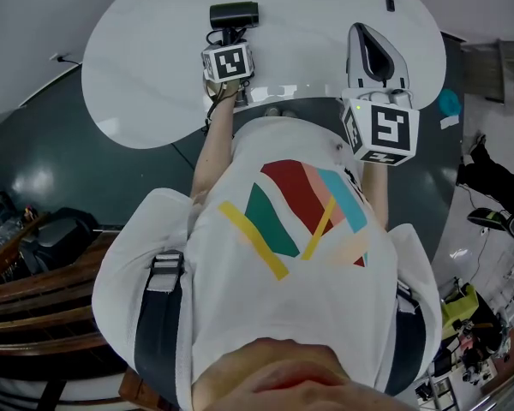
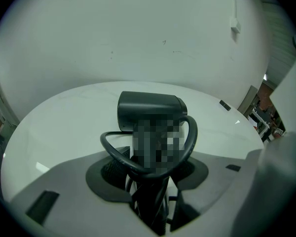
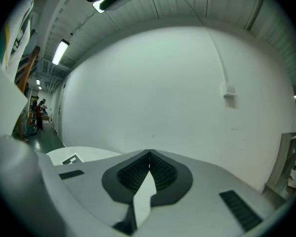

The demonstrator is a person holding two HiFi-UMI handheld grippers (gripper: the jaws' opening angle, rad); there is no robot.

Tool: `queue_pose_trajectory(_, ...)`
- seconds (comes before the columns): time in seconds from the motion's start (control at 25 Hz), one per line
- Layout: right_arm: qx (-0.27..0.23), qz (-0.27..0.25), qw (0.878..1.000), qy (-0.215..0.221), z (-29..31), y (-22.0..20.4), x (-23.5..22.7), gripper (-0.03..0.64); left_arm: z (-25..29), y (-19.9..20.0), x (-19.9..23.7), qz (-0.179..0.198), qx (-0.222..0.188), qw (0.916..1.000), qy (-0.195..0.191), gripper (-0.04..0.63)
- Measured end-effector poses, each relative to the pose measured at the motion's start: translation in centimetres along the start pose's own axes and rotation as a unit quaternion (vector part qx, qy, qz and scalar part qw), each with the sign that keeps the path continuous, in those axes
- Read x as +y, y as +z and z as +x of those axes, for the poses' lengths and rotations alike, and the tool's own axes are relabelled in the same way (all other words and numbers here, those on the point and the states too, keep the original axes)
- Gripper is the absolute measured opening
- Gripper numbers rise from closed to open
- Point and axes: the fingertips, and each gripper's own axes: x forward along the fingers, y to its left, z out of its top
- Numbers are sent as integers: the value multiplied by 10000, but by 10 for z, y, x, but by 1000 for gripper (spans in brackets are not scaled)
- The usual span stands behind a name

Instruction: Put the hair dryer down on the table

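A black hair dryer (image 1: 234, 14) is upright over the far part of the round white table (image 1: 146, 75). My left gripper (image 1: 230, 39) is shut on its handle. In the left gripper view the dryer's head (image 2: 150, 110) rises above the jaws, and its black cord (image 2: 114, 151) loops round the handle. My left gripper (image 2: 150, 184) holds it low on the handle. I cannot tell whether the dryer touches the tabletop (image 2: 59, 127). My right gripper (image 1: 365, 39) hovers at the table's right side, shut and holding nothing. In its own view my right gripper (image 3: 149, 156) faces a white wall.
A small dark object (image 1: 390, 0) lies near the table's far right edge, also seen as a small dark object (image 2: 225, 104). Dark floor surrounds the table. Wooden furniture (image 1: 34, 302) stands at the left and cluttered gear (image 1: 490, 219) at the right.
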Motion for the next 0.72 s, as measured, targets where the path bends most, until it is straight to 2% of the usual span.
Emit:
queue_pose_trajectory(0.52, -63, 67, 9999, 44, -4, 0, 4, 11, 1, -2, -3, 149, 107, 9998, 127, 225)
queue_pose_trajectory(0.72, -117, 129, 9998, 138, -6, 2, 6, 11, -1, 1, -8, 65, 49, 10000, -6, 309)
